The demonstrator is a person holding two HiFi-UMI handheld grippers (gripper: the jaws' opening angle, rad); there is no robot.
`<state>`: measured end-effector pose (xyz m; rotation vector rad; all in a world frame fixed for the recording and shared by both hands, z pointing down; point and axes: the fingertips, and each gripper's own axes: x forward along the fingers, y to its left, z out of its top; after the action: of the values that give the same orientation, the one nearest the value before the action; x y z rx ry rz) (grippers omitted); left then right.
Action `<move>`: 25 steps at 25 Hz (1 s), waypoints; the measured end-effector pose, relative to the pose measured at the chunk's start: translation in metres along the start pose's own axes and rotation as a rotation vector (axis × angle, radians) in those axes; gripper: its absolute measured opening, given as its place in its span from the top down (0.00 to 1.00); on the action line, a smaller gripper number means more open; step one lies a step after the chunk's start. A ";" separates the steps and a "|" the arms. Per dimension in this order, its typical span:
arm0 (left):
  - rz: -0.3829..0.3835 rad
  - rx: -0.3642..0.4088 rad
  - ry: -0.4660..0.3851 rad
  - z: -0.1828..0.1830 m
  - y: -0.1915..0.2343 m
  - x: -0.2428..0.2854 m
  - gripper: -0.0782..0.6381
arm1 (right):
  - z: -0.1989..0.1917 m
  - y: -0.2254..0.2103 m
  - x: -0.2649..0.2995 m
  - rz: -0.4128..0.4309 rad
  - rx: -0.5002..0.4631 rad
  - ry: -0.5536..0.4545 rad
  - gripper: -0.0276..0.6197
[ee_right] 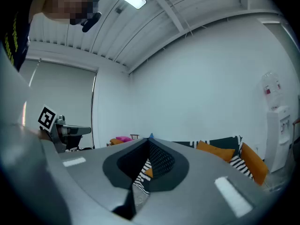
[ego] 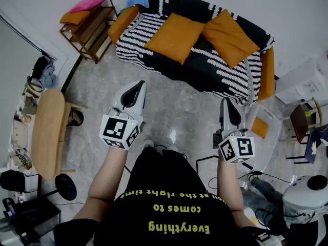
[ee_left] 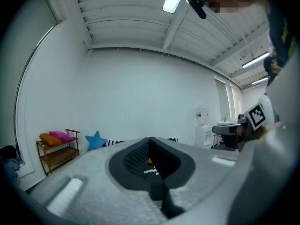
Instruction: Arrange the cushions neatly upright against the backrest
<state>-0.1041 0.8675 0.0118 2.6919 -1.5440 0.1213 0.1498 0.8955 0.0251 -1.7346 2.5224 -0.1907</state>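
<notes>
**Left tool [ego: 136, 86] and right tool [ego: 226, 104] closed, empty, on the near side of the room**

Both tools are pinched together on nothing, well apart from the far sofa [ego: 205, 73], a soft black-and-white striped knit. On it the left cushion [ego: 174, 37] and right cushion [ego: 230, 37], plump orange squares, lean skewed against the backrest [ego: 184, 3]. Likely trouble: pinching only a thin fabric corner lets a cushion slip and flop flat.
</notes>
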 end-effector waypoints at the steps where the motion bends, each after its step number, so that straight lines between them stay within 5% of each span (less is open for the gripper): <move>1: 0.001 -0.001 0.005 -0.002 -0.002 -0.001 0.89 | 0.000 0.002 -0.003 0.003 -0.003 0.002 0.94; 16: -0.016 -0.017 0.024 -0.013 -0.005 -0.015 0.89 | 0.010 0.016 -0.015 -0.013 -0.018 -0.032 0.93; 20: 0.019 0.003 0.049 -0.016 -0.003 -0.014 0.70 | 0.007 0.020 -0.012 0.008 -0.022 -0.011 0.62; 25: 0.123 0.016 0.042 -0.015 0.012 -0.016 0.38 | 0.010 0.022 -0.010 0.009 -0.033 -0.040 0.36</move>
<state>-0.1229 0.8765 0.0254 2.5867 -1.7032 0.1933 0.1346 0.9122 0.0115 -1.7204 2.5185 -0.1134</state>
